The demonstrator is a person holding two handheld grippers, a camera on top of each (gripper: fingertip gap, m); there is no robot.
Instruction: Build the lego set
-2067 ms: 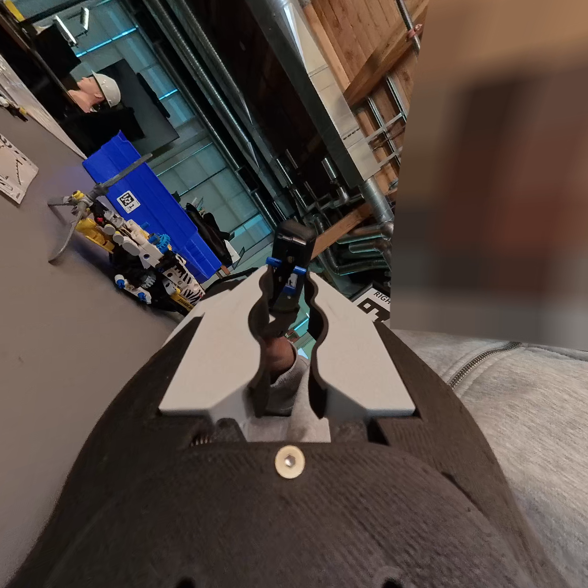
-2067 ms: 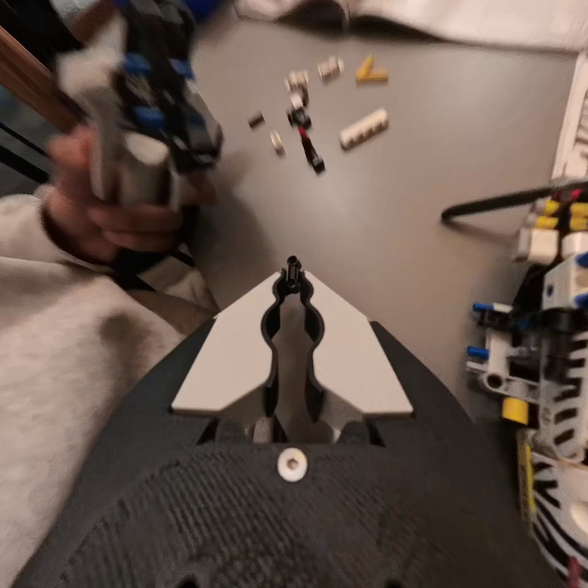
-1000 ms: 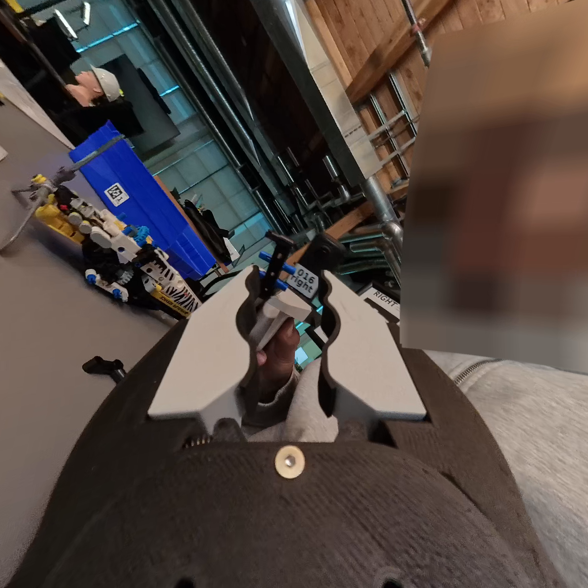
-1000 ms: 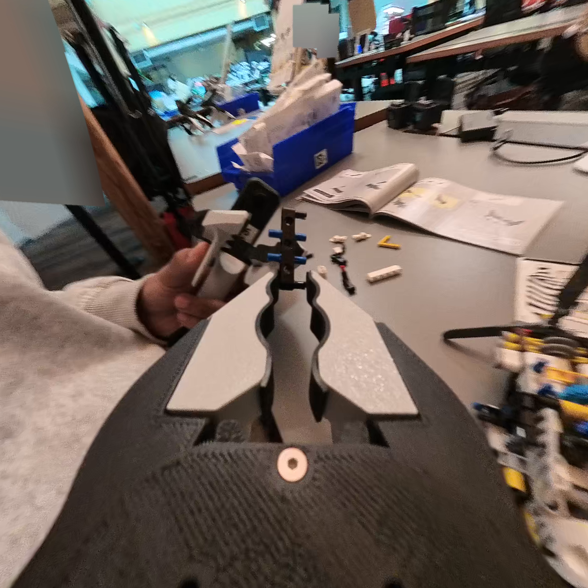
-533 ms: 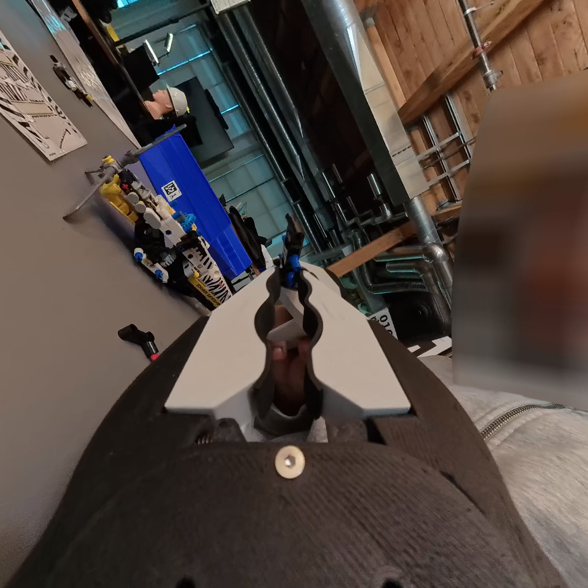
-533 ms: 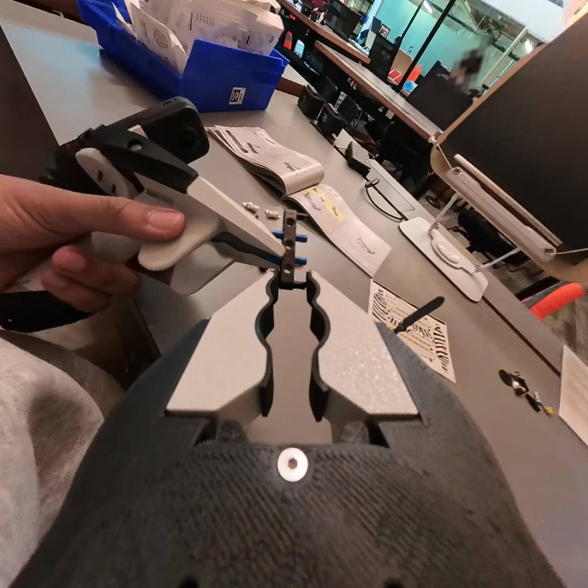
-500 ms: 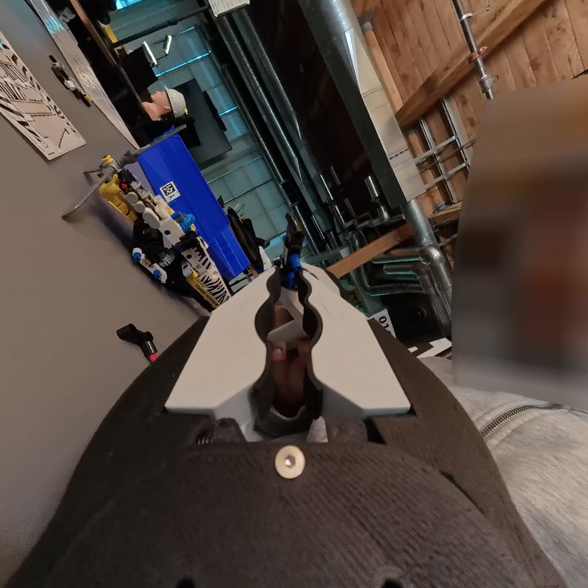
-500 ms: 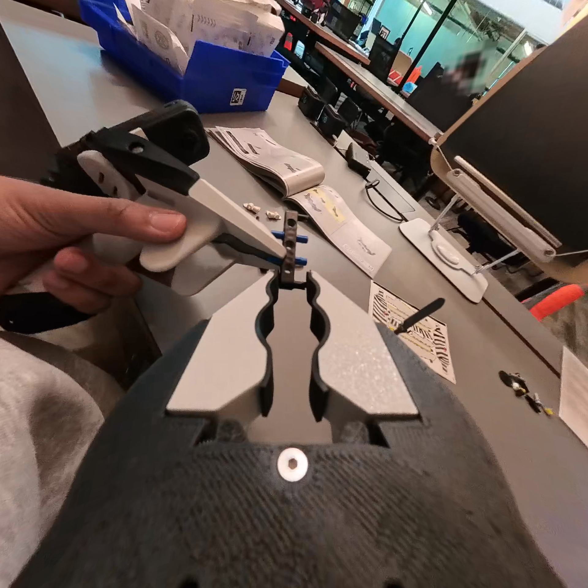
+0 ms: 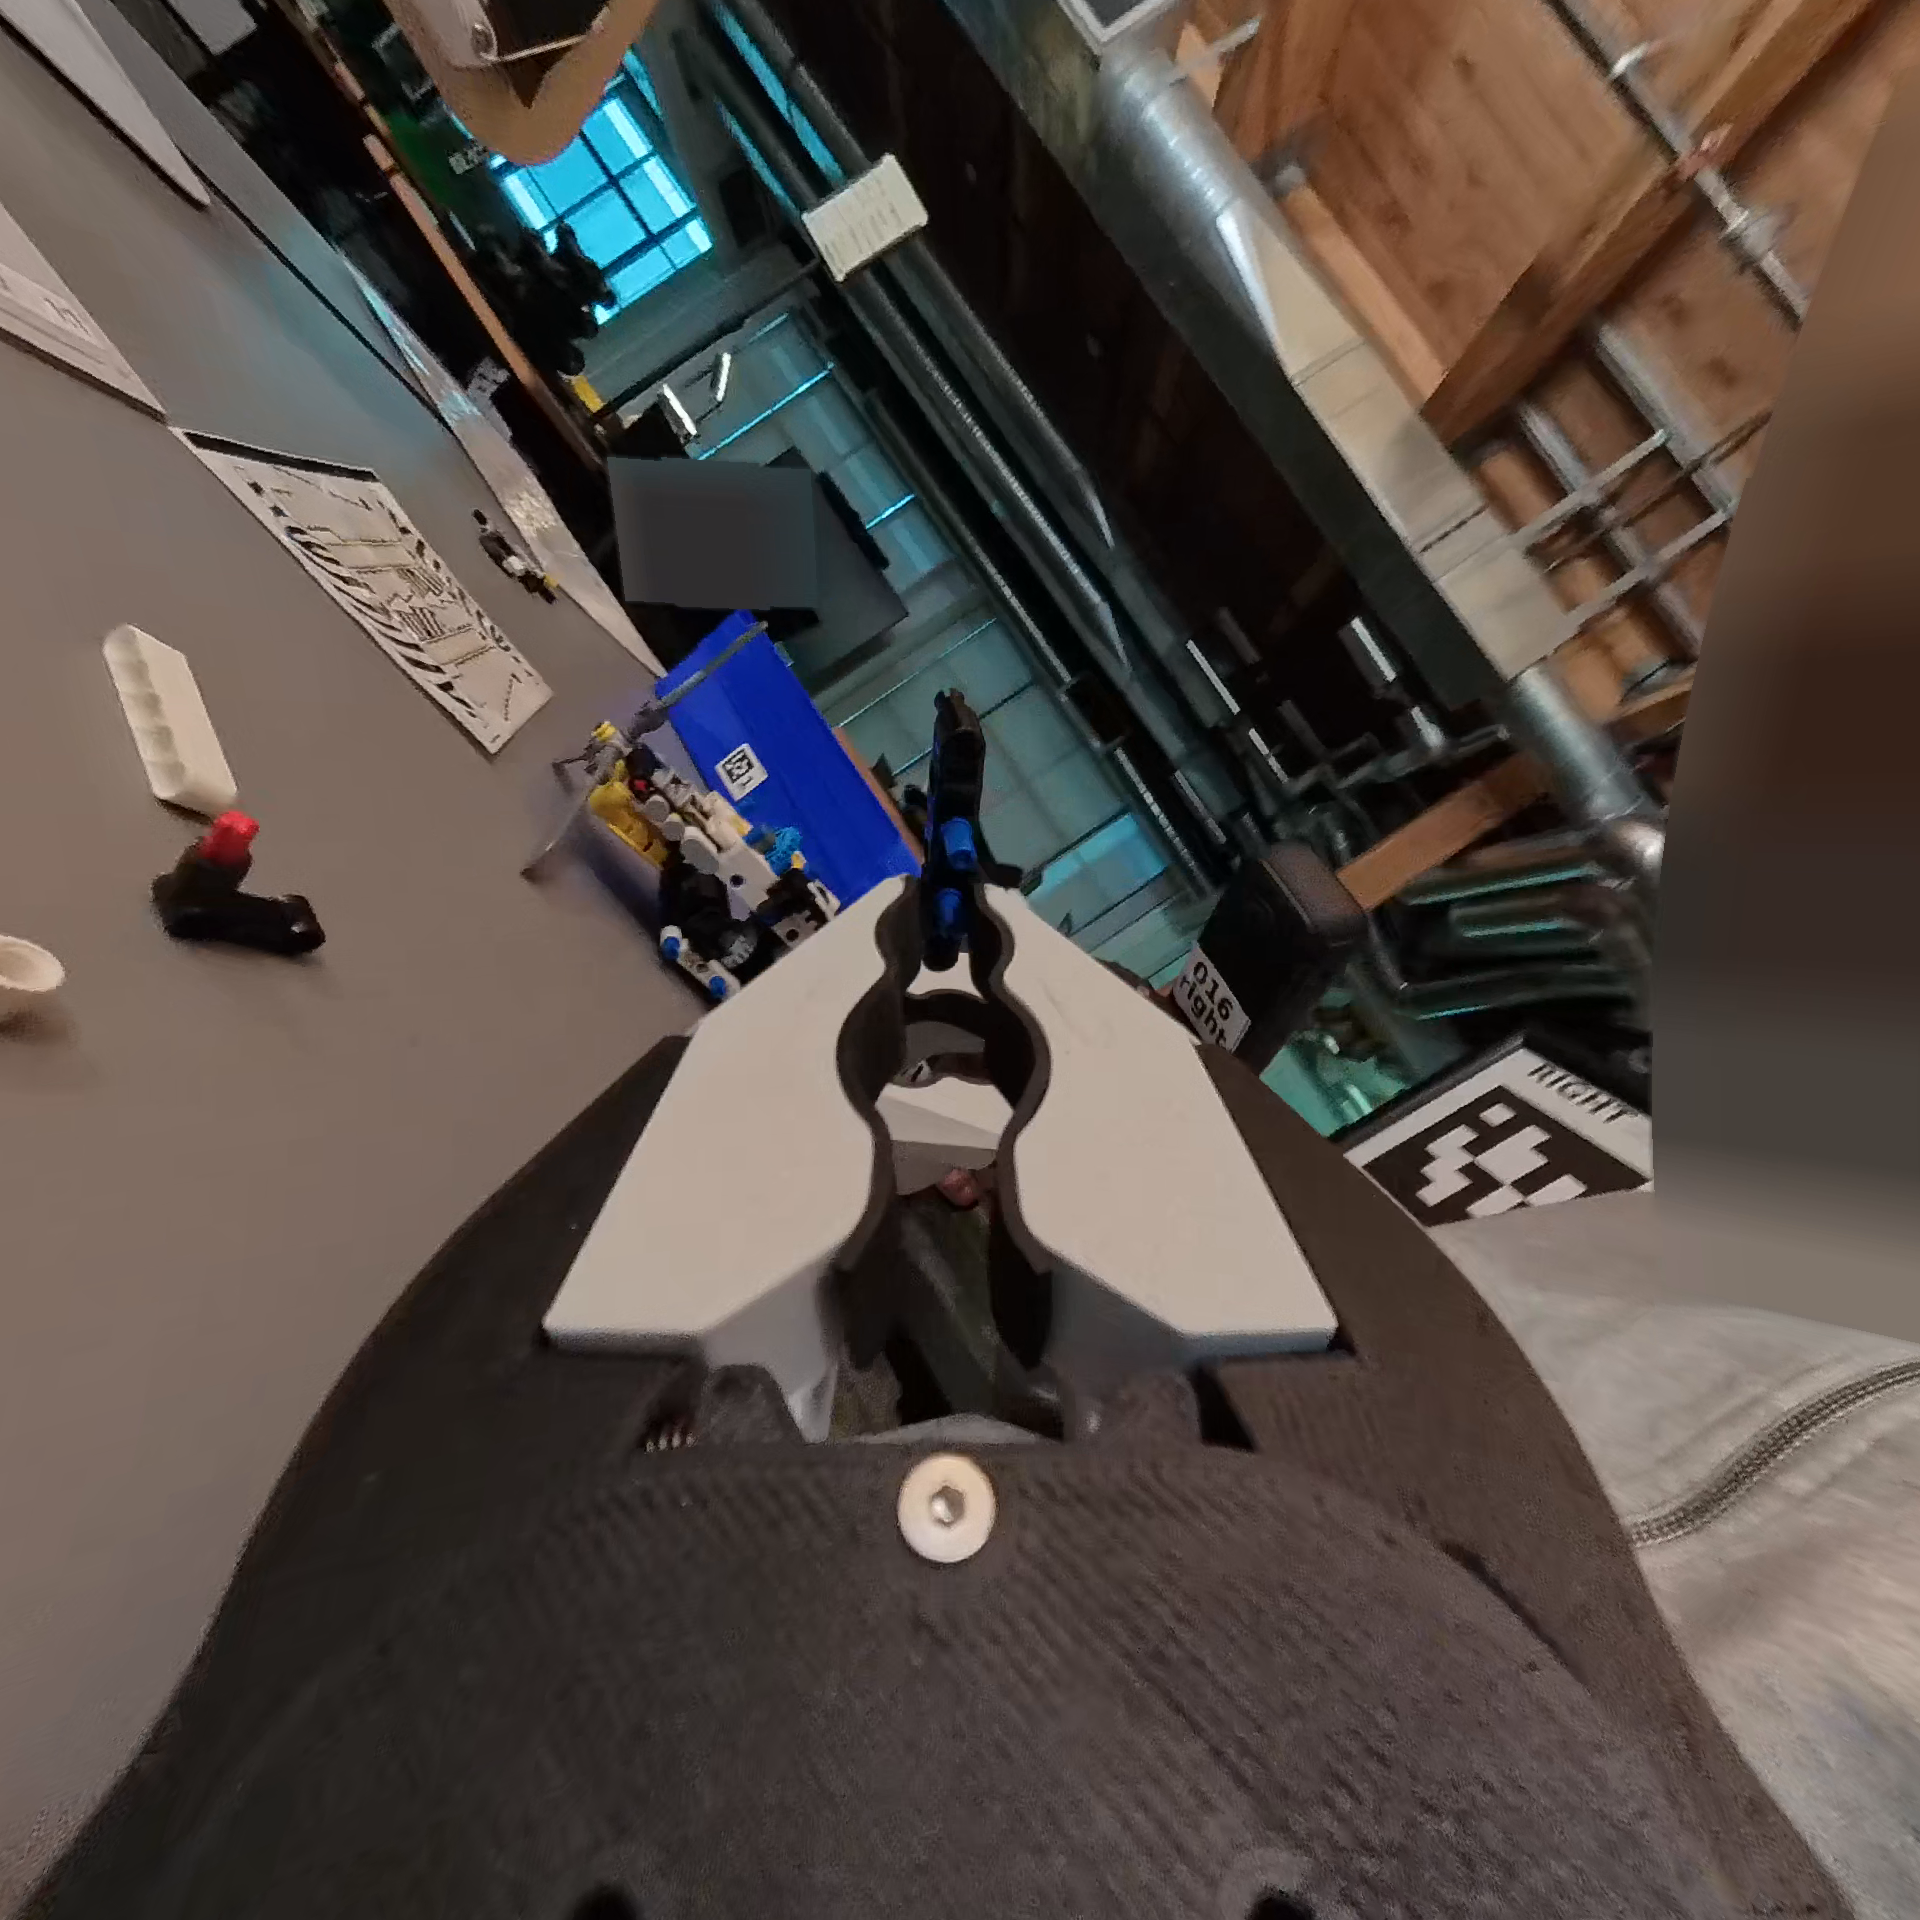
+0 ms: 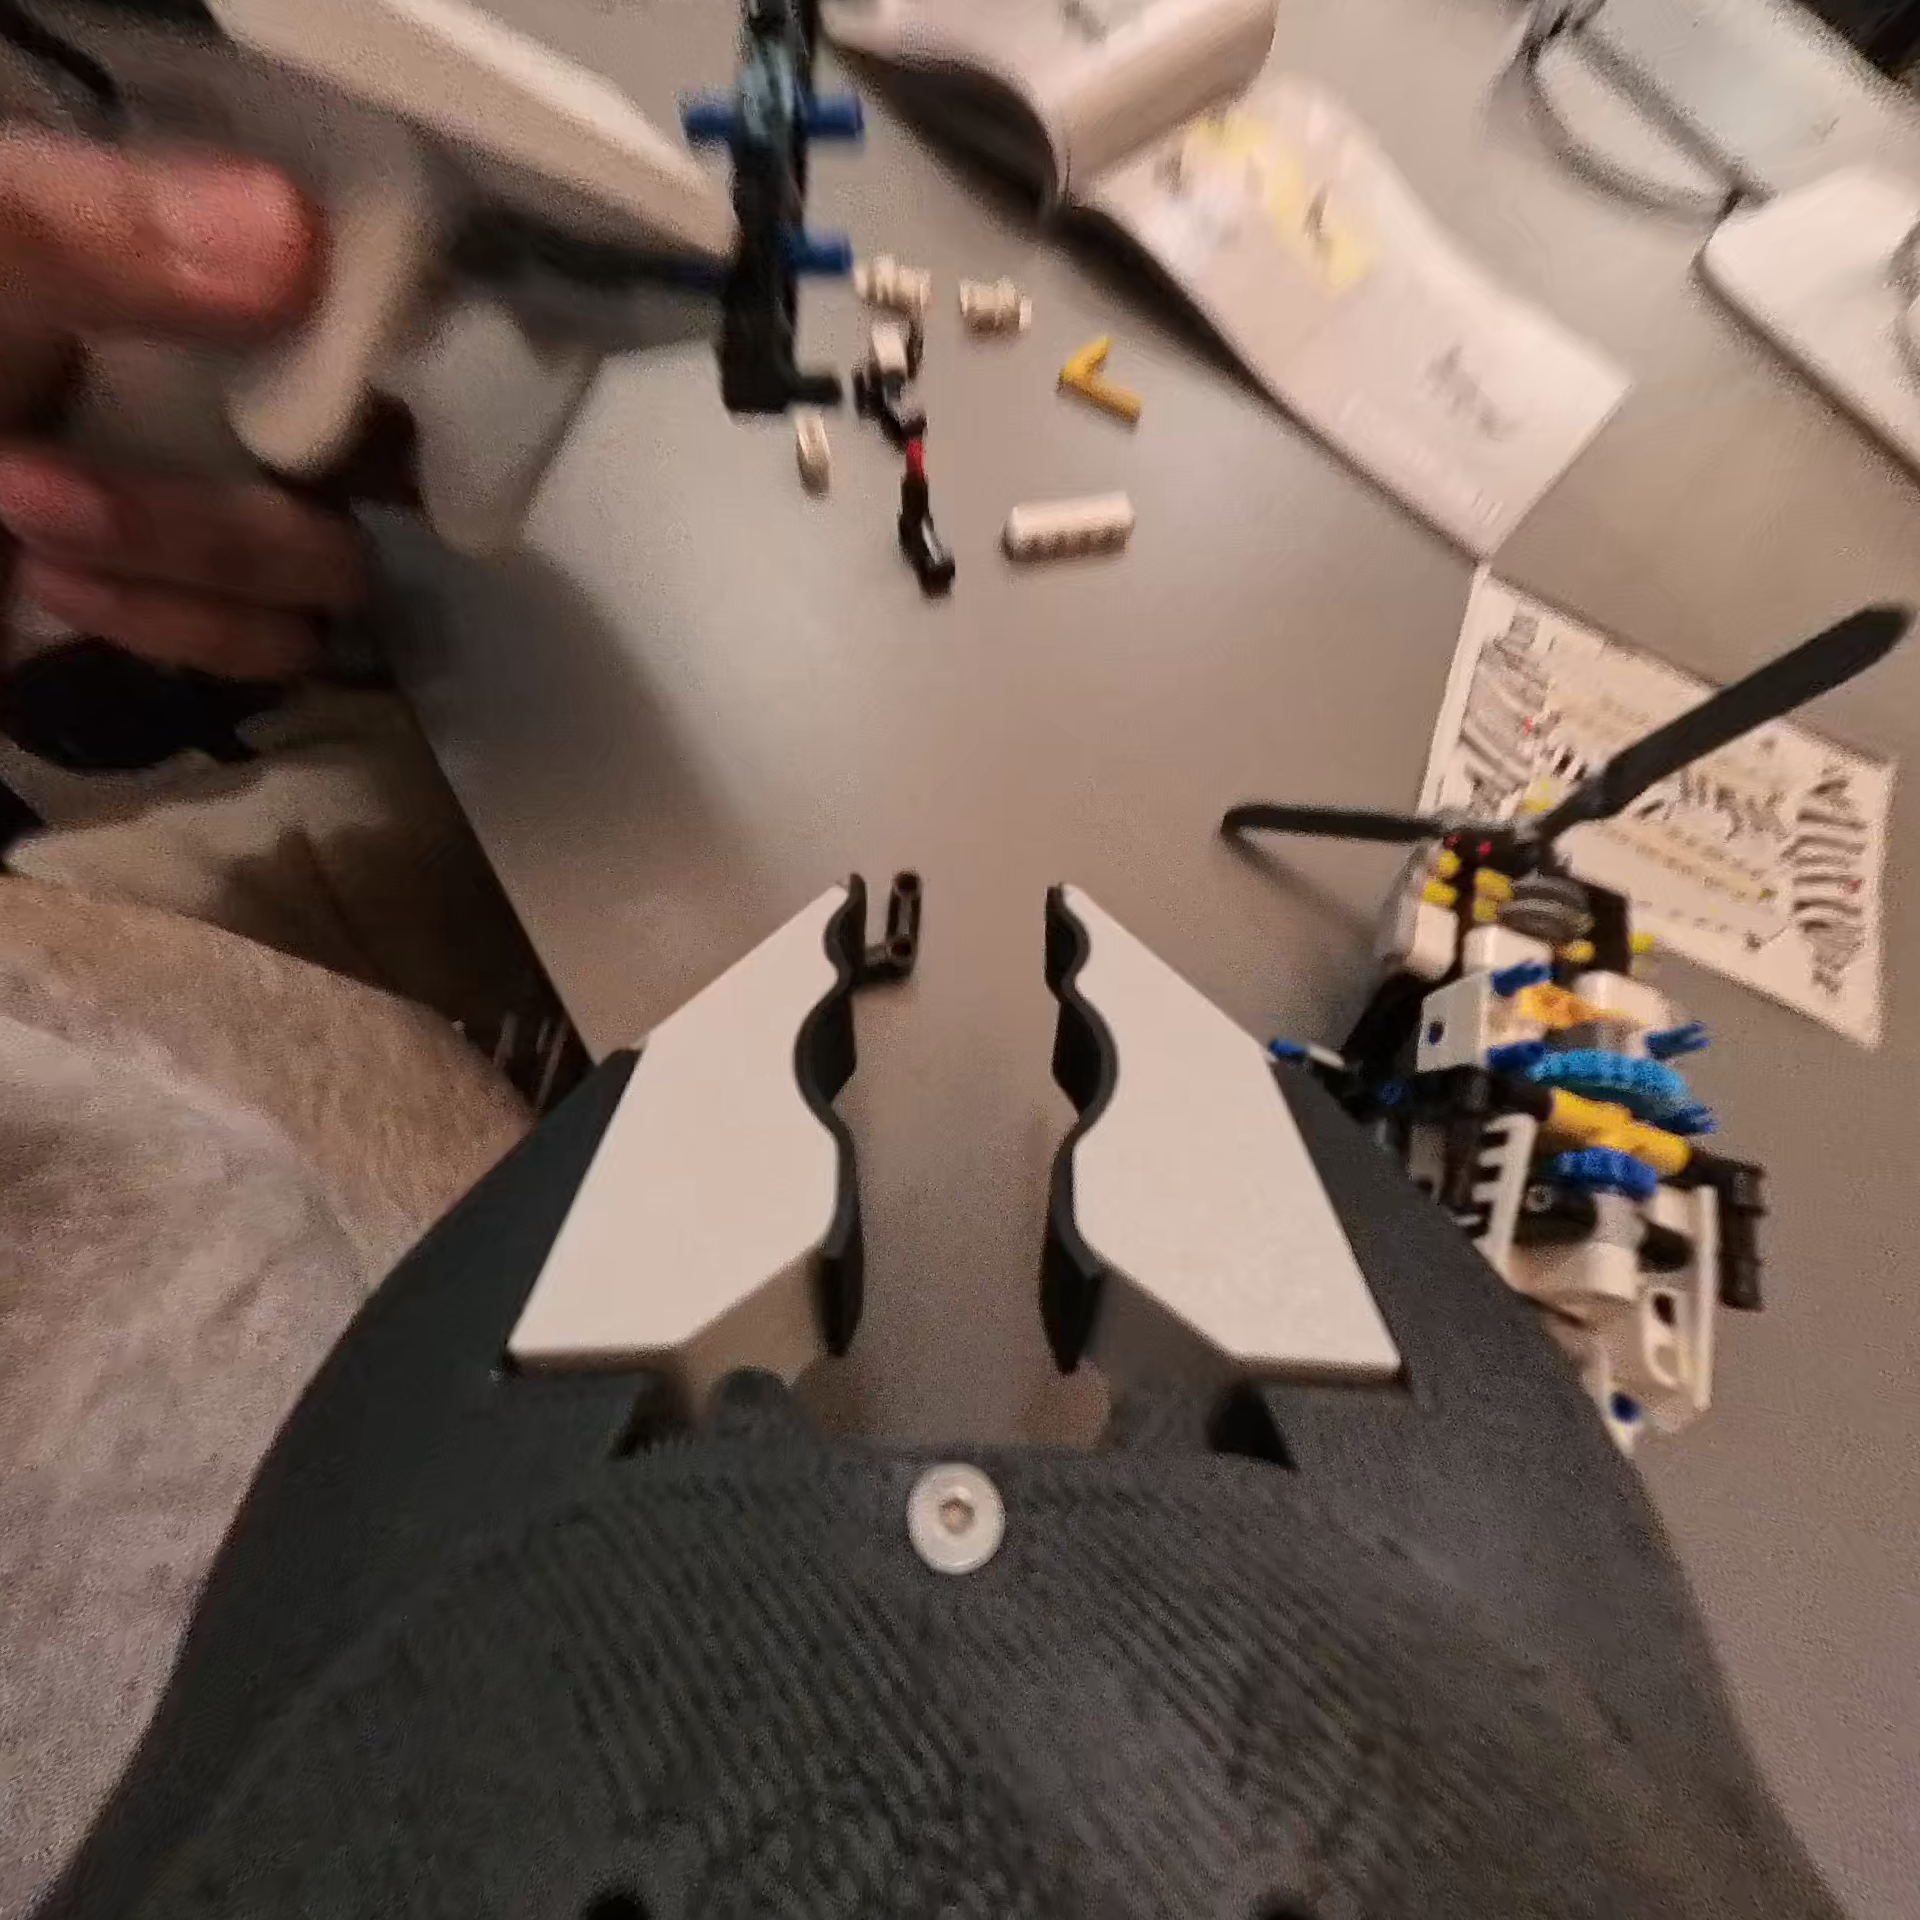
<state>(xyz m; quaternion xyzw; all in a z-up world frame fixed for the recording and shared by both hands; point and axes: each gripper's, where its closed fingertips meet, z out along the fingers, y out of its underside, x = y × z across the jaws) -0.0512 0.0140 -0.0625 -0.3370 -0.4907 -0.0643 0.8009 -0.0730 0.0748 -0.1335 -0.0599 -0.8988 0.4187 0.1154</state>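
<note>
My left gripper [image 9: 948,914] is shut on a black beam with blue pins [image 9: 956,810] and holds it upright above the grey table [image 9: 260,1143]. The right wrist view shows this gripper [image 10: 707,265], blurred, at the upper left with the black beam [image 10: 769,239] in it. My right gripper [image 10: 951,909] is open and empty above the table [image 10: 935,727]. A small black connector [image 10: 899,930] sits by its left finger; I cannot tell whether it touches it. The half-built helicopter model [image 10: 1538,1101] stands to the right and also shows in the left wrist view [image 9: 717,862].
Loose pieces lie ahead of the right gripper: tan bushes [image 10: 894,286], a yellow angle [image 10: 1096,379], a white beam [image 10: 1070,525], a black and red piece [image 10: 920,488]. An open booklet [image 10: 1299,260] and a sticker sheet [image 10: 1714,852] lie beyond. A blue bin [image 9: 790,769] stands behind the model. Across from one pair of fingers to the other is roughly 10 cm.
My right gripper has opened, let go of the black beam and tilted down toward the table. My left gripper still holds the beam and has swung away from the right one.
</note>
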